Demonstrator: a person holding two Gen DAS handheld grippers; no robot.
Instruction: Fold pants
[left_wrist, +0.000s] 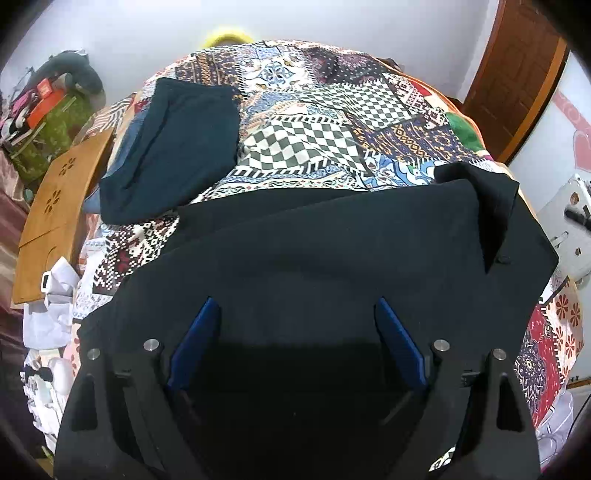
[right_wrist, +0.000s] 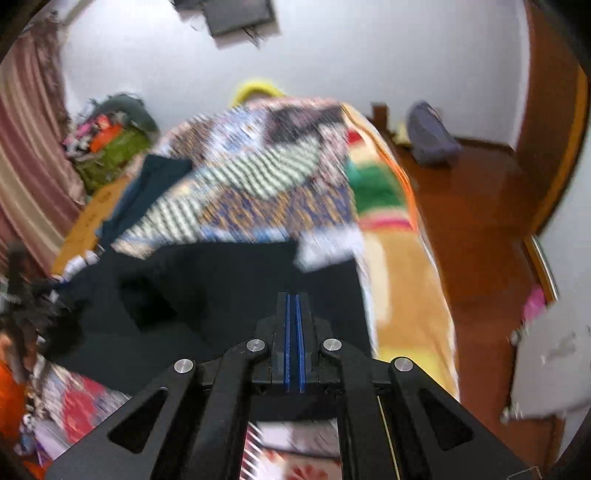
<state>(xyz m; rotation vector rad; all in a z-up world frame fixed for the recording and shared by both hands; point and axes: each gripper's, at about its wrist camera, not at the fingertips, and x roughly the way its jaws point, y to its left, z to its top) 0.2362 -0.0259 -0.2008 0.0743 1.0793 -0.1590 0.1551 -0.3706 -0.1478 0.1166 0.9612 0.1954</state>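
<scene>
The left gripper (left_wrist: 295, 325) hung spread over the black pants (left_wrist: 332, 251), probably ready to pinch; the right gripper (right_wrist: 294, 306), at six o'clock, was closed (apparently empty).

Patchwork bedspread (left_wrist: 325, 122) covers bed, checkered and floral patches. Folded dark teal garment (left_wrist: 166, 147) lies on it, far left. Wooden board (left_wrist: 55, 206) with flower cutouts at bed's left edge. Brown door (left_wrist: 517, 70) far right. Blue bag (right_wrist: 430, 134) on red-brown floor (right_wrist: 476, 229), against far wall.
</scene>
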